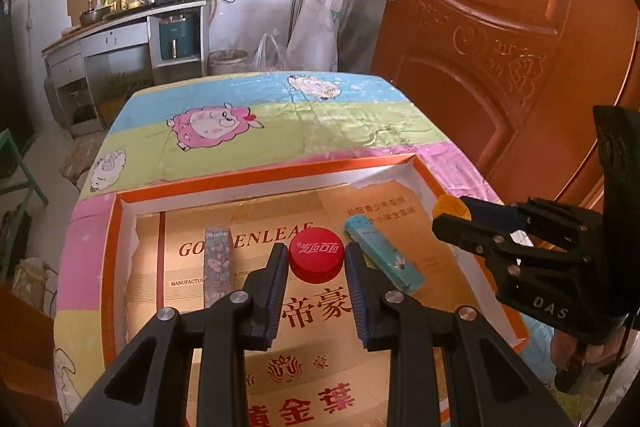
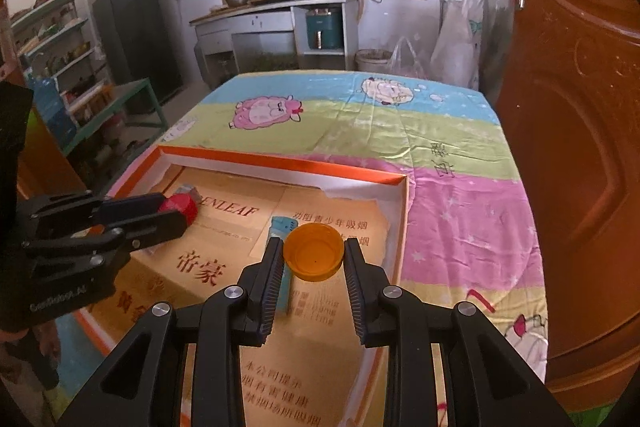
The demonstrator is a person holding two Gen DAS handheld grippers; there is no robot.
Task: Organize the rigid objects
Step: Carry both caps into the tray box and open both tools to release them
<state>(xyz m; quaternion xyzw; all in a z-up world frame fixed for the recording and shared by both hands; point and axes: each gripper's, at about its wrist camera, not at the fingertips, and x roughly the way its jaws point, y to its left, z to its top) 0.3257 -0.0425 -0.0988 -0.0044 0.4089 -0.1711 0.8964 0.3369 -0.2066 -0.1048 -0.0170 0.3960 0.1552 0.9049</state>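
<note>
A red cap is clamped in the left gripper and an orange cap in the right gripper, both held over the orange-rimmed tray, red on the left.

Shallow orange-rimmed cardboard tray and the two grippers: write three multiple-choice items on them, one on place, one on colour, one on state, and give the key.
1. Where does the light-blue rectangular lighter lie?
A. Inside the shallow orange-rimmed cardboard tray
B. On the sheep-print cloth outside the tray
C. On the floor

2. What colour is the round plastic cap between the left gripper's jaws?
A. Green
B. Red
C. White

3. How does the orange plastic cap, held in the right gripper, face?
A. Hollow side up
B. Closed top up
C. Cannot tell

Key: 1 A, the lighter rests on the tray's printed liner. 2 B, the red round plastic cap bears white lettering. 3 A, its hollow inside shows from above.
</note>
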